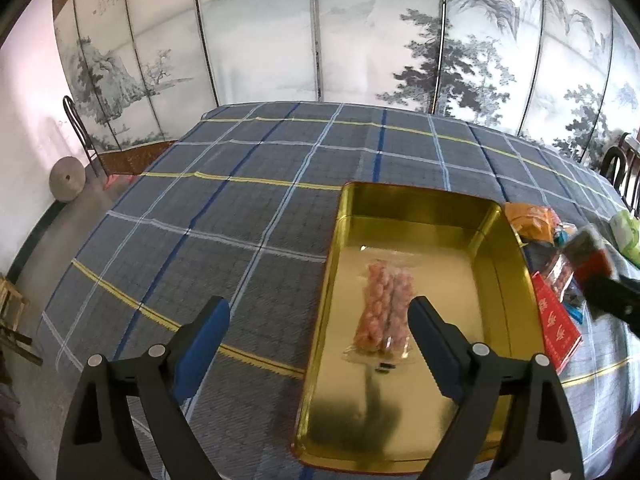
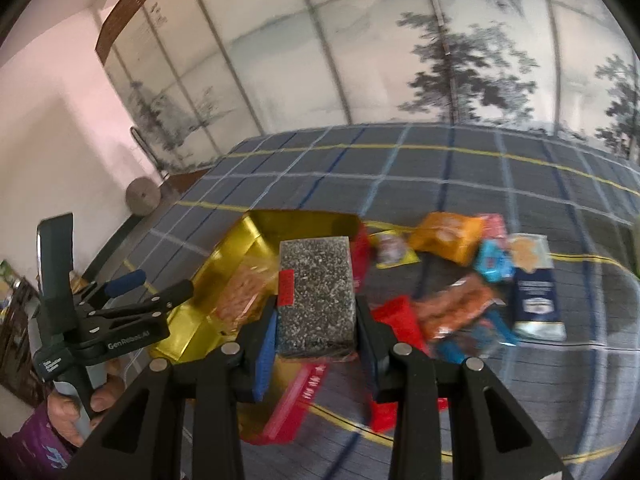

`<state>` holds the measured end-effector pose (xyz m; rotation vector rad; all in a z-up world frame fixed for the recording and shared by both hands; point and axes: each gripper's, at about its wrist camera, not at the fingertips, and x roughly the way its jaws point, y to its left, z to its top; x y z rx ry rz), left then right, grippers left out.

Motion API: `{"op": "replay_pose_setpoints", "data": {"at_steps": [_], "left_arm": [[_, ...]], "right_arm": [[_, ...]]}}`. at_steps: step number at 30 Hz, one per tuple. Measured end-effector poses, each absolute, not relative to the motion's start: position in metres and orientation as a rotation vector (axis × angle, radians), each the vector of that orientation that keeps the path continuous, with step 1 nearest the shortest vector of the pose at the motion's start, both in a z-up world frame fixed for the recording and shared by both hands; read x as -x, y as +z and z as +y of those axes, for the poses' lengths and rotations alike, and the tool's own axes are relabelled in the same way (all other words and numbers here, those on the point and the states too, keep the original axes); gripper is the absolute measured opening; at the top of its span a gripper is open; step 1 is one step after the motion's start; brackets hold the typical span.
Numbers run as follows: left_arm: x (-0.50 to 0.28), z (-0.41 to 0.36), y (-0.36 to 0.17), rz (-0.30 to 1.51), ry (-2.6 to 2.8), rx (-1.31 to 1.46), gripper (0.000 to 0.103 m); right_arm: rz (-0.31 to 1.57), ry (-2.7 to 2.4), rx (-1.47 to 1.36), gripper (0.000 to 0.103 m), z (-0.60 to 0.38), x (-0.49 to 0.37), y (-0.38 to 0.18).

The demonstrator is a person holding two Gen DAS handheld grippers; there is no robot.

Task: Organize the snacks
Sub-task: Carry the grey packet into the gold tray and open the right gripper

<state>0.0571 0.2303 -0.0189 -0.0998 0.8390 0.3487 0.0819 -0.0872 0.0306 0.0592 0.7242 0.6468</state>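
Left wrist view: the left tongs (image 1: 320,320) hang over the near end of a gold tin (image 1: 500,248) on a checked cloth (image 1: 240,208), their blue pads wide apart with nothing between them; a clear pack of pink snacks (image 1: 382,312) lies flat on the tin's floor, just beside the inner face of the right-hand pad and ahead of it; beyond the tin's far side wall sit a red packet (image 1: 558,328) and an orange bag (image 1: 532,220), and the right tongs (image 1: 592,256) show there blurred; right wrist view: the right tongs (image 2: 316,316) are clamped on a dark speckled block (image 2: 316,296) in clear wrap with a red label, held above the cloth; the tin (image 2: 236,248) lies ahead and to the left of them, the pink pack (image 2: 240,296) inside it; to their right a heap of snacks is spread on the cloth, among them the orange bag (image 2: 448,240), a light blue packet (image 2: 494,260), a dark blue pouch (image 2: 536,292) and an orange-brown pack (image 2: 456,308); far left, a hand (image 2: 80,404) grips the left tongs (image 2: 148,284)
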Motion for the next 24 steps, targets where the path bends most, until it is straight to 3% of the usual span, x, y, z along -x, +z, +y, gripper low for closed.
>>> {"op": "replay_pose_setpoints", "data": {"at_steps": [24], "left_arm": [[-0.051, 0.232, -0.019, 0.843, 0.355, 0.048, 0.094]], "right_arm": [[0.887, 0.635, 0.062, 0.036, 0.024, -0.159, -0.017]]}}
